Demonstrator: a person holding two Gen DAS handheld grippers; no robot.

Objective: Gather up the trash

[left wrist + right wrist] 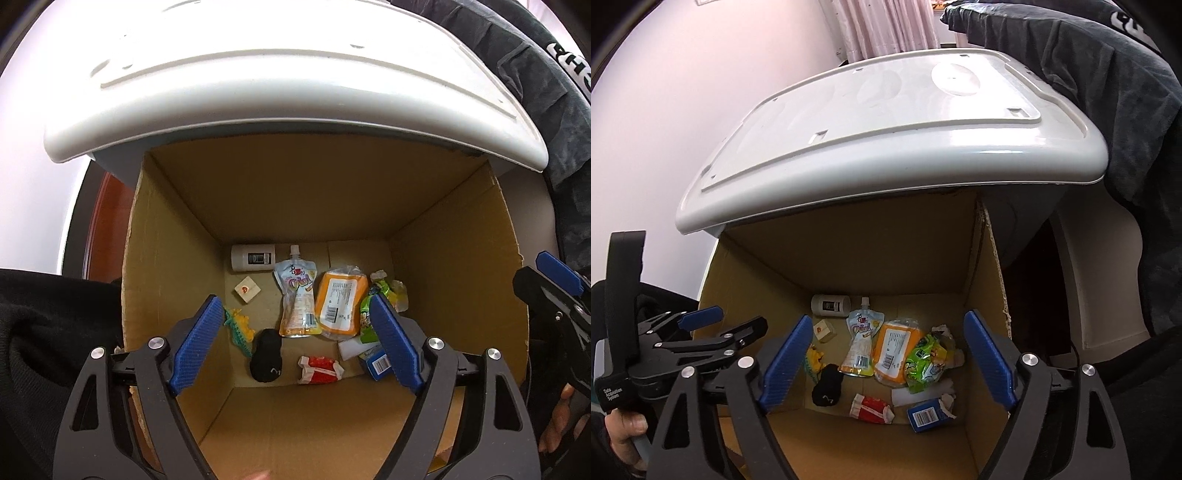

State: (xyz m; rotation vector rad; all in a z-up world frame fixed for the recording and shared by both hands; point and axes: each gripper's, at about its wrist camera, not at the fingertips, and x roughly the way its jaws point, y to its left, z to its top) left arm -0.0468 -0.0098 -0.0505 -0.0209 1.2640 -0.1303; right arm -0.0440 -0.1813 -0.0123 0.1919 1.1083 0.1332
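Note:
Both grippers hover above an open cardboard box (177,258) (746,280) and look down into it. My left gripper (295,341) is open and empty. My right gripper (886,360) is open and empty; it also shows at the right edge of the left wrist view (554,291). On the box floor lie a white bottle (253,257) (830,305), a drink pouch (297,301) (862,345), an orange packet (341,301) (892,350), a green wrapper (923,363), a black sock (266,356) (827,386), a red wrapper (319,370) (870,408) and a blue carton (376,363) (925,415).
A white plastic table top (258,92) (886,129) overhangs the far side of the box. Dark clothing (535,74) (1108,92) hangs at the upper right. A small wooden block (246,290) (823,330) and a yellow-green toy (240,326) (814,358) lie in the box.

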